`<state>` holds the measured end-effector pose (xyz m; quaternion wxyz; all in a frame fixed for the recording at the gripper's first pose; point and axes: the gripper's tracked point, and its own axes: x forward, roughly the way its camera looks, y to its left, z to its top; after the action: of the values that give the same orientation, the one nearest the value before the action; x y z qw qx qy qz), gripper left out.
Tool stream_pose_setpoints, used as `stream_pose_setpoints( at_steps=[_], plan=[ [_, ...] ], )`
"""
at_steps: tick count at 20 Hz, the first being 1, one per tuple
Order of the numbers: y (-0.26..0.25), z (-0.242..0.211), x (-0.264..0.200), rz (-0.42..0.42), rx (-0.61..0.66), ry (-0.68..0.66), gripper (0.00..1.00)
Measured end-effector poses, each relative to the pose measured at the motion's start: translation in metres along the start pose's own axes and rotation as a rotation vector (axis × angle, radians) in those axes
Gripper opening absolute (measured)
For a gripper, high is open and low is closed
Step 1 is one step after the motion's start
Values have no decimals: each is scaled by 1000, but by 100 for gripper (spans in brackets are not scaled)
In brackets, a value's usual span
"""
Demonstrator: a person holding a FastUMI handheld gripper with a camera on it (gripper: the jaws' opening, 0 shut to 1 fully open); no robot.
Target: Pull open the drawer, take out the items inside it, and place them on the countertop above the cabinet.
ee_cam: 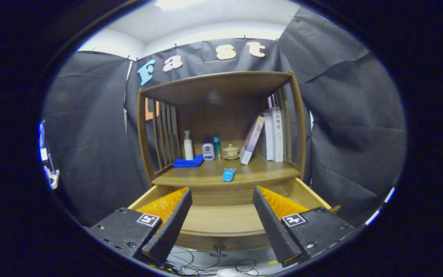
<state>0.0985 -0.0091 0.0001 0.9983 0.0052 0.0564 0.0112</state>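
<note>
Blue tube [229, 174] lies on the countertop [190, 177], long axis running front to back, cap end toward me. My tongs [221, 227] gape wide, empty, over the open drawer [221, 221].

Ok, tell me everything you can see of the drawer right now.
The drawer is light brown wood, pulled out from under the countertop toward the gripper. Its flat floor shows bare between the open fingers, with low side walls running back and a small dark knob on the front panel. The fingers hover over it, touching nothing. The parts behind the fingers are hidden.
</note>
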Motion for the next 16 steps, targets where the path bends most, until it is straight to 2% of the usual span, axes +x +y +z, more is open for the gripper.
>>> stream_pose_setpoints(
  at_steps=[7, 10, 16],
  plan=[
    [-14, -85, -25, -51, -23, 34, 99],
    [-14, -124, -25, -53, -17, 96, 99],
    [-7, -159, -10, -42, -33, 158, 99]
  ],
)
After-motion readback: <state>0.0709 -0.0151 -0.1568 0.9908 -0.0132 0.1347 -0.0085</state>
